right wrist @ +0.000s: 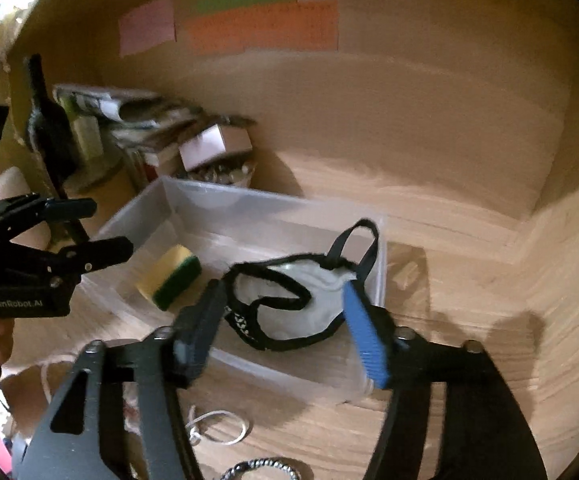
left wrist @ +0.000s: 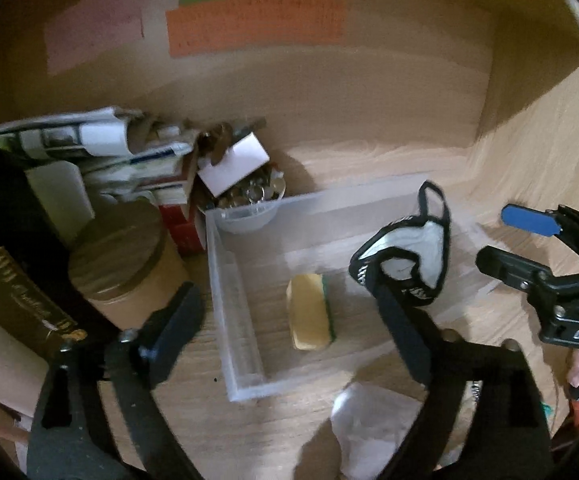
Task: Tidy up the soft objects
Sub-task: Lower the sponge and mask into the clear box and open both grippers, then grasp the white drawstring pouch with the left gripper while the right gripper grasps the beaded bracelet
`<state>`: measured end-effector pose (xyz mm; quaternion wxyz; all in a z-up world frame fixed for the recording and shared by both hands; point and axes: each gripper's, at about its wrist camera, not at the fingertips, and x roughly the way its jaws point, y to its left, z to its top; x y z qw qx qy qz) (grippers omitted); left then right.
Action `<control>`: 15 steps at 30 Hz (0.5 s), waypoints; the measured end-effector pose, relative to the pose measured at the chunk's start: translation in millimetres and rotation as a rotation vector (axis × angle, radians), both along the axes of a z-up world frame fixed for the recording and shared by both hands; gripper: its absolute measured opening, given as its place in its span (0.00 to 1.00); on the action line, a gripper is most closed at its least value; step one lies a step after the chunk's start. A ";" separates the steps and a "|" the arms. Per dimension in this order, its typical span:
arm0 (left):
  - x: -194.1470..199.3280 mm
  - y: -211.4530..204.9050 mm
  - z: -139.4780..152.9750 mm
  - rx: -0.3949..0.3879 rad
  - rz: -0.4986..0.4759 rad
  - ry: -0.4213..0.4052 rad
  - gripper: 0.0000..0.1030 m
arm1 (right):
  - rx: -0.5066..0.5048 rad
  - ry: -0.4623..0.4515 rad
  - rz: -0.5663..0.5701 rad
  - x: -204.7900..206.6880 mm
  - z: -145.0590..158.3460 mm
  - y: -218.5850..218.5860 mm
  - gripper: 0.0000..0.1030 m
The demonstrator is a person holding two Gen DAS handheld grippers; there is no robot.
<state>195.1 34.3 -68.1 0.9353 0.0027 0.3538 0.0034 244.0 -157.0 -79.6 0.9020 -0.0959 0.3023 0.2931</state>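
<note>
A white face mask with black trim and straps [left wrist: 429,240] [right wrist: 305,312] is at the right end of a clear plastic bin [left wrist: 229,300] [right wrist: 249,200]. I cannot tell whether it rests on the bin floor. A yellow sponge with a green side [left wrist: 309,312] [right wrist: 169,276] lies in the bin's left half. My left gripper [left wrist: 281,280] [right wrist: 107,227] stands wide open over the bin, its right fingertip overlapping the mask's edge. My right gripper [right wrist: 283,292] [left wrist: 495,236] is open too, with the mask seen between its blue-padded fingers, no pad pressing it.
A round brown canister [left wrist: 125,264], folded newspapers [left wrist: 89,140], a small box of metal bits [left wrist: 249,188] and a dark bottle [right wrist: 45,120] crowd the left. White cloth [left wrist: 369,420], a white cord [right wrist: 217,428] and a chain [right wrist: 261,468] lie in front.
</note>
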 end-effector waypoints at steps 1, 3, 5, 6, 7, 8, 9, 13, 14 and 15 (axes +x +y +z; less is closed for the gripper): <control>-6.6 -0.3 3.5 -0.010 -0.001 -0.014 0.96 | 0.017 -0.015 -0.003 -5.8 4.9 -3.6 0.71; -15.4 -1.2 6.8 -0.021 0.000 -0.026 0.97 | 0.043 -0.037 -0.005 -15.7 12.0 -9.4 0.80; -24.9 -3.9 8.0 -0.021 -0.002 -0.036 0.98 | 0.061 -0.055 -0.005 -27.7 17.0 -15.4 0.82; -31.8 -6.4 8.1 -0.018 -0.009 -0.043 0.98 | 0.064 -0.058 -0.004 -31.3 17.8 -17.4 0.82; -36.5 -8.7 7.5 -0.015 -0.014 -0.047 0.98 | 0.067 -0.060 -0.002 -36.1 18.1 -19.9 0.83; -40.8 -10.9 7.0 -0.012 -0.020 -0.048 0.99 | 0.067 -0.061 -0.002 -40.4 17.2 -22.2 0.84; -46.0 -13.0 5.4 -0.010 -0.027 -0.049 0.99 | 0.064 -0.061 -0.003 -44.7 15.9 -24.6 0.85; -62.7 -20.4 -6.5 -0.009 -0.050 -0.025 0.99 | 0.033 -0.042 -0.010 -59.3 0.0 -32.4 0.85; -64.6 -22.2 -11.0 -0.010 -0.054 -0.015 0.99 | 0.028 -0.024 -0.008 -61.1 -5.4 -34.0 0.85; -66.6 -23.9 -16.1 -0.012 -0.057 -0.002 0.99 | 0.022 -0.003 -0.009 -62.7 -11.5 -35.4 0.85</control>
